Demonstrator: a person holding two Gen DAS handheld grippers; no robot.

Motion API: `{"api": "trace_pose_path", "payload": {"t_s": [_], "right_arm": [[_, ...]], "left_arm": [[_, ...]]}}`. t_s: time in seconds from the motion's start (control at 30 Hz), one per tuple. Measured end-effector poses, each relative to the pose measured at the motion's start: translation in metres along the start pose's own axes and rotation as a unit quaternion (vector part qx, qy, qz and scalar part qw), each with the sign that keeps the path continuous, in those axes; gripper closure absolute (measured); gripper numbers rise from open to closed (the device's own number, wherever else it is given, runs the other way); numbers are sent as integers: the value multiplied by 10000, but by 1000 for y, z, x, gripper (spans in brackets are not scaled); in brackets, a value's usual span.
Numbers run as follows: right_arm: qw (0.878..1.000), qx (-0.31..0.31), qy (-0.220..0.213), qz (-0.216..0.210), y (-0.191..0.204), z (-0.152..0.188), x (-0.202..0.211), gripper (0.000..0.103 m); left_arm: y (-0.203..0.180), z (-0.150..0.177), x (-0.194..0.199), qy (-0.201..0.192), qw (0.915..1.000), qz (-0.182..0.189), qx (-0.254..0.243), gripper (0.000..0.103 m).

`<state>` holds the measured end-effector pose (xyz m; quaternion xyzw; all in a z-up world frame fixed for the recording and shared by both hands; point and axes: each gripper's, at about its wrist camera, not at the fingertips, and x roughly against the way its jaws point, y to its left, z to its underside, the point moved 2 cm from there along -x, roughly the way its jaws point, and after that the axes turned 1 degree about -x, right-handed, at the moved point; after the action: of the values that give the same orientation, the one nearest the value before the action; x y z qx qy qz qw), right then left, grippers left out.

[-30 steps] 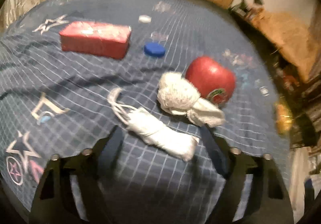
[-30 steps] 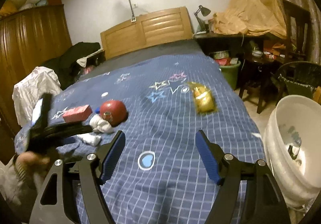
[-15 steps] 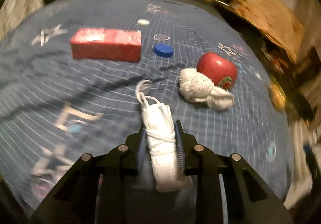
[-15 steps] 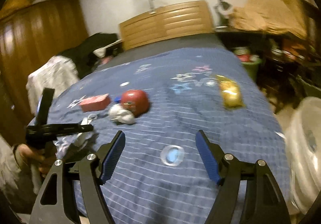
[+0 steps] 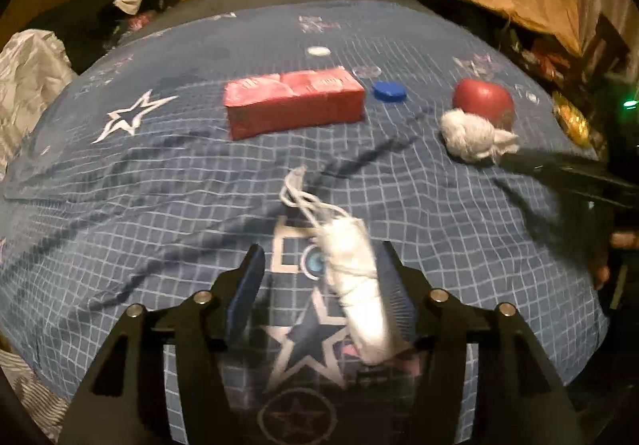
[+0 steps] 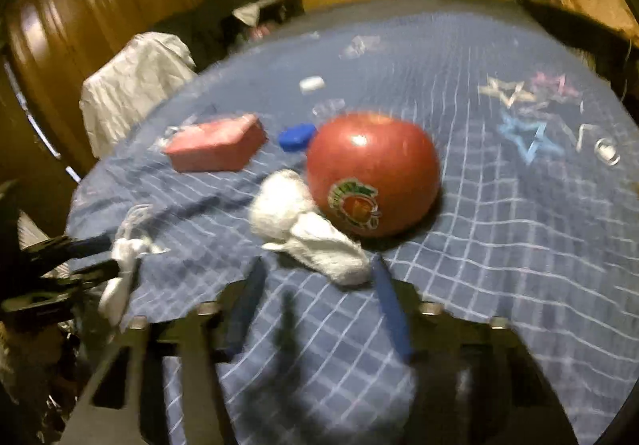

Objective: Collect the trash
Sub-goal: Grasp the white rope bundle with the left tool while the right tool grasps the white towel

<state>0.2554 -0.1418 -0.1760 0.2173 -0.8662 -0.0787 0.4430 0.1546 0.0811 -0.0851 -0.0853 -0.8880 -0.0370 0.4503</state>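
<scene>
Two pieces of trash are being dealt with at once on the blue grid-patterned bedspread with star prints [image 5: 167, 181]. Between the fingers of the left gripper [image 5: 319, 285] a rolled white face mask with loose ear loops [image 5: 351, 277] is seen, lying against the right-hand pad while a clear gap shows at the other pad – the jaws are opening, so the mask is judged to be loosened or let go rather than firmly pinched. Whether it hangs above the bedspread or rests on it cannot be told.

The right gripper [image 6: 319, 301] is lowered at a crumpled white tissue wad [image 6: 307, 225], which lies on the bedspread touching the front of a red apple with a round sticker [image 6: 371, 173]. Its jaws are closing at a middling width; the near tail of the wad sits just ahead of the fingertips, and no pad is seen pressing on it yet.

Further back, a red rectangular packet [image 5: 295, 101] and a blue bottle cap [image 5: 389, 90] remain uncollected.

The next move is judged to call for the right fingers to be brought a little further forward around the wad's tail before the pinch is completed – without the apple being nudged
</scene>
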Motion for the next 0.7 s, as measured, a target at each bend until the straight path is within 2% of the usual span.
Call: {"api": "trace_pose_path", "payload": {"t_s": [0.1,0.3,0.47,0.57,0.6,0.63,0.67,0.7], "right_arm": [[10000,-40,32,-50,-2,-3,-7,97],[9993,237,-300,11,15,11,27,97],[9976,-182,-658,93,12,50,108,97],[9986,-314,-419,14,10,82,135,93],[9992,-297,-276,13,10,94,143,86],[9993,-290,-236,43,10,103,149,75],[9992,-299,-258,57,9,111,158,70],[9990,-293,-329,62,7,115,167,60]], "left_arm": [[7,0,7,-133,9998,-23,149,42],[14,-2,14,-313,9987,81,403,34],[-3,4,16,-355,9983,315,338,28],[-19,10,16,-335,9980,473,255,28],[-23,11,16,-346,9980,484,219,28],[-28,12,17,-374,9982,443,179,28],[-30,12,18,-403,9983,385,157,28],[-32,11,18,-438,9984,314,144,28]]}}
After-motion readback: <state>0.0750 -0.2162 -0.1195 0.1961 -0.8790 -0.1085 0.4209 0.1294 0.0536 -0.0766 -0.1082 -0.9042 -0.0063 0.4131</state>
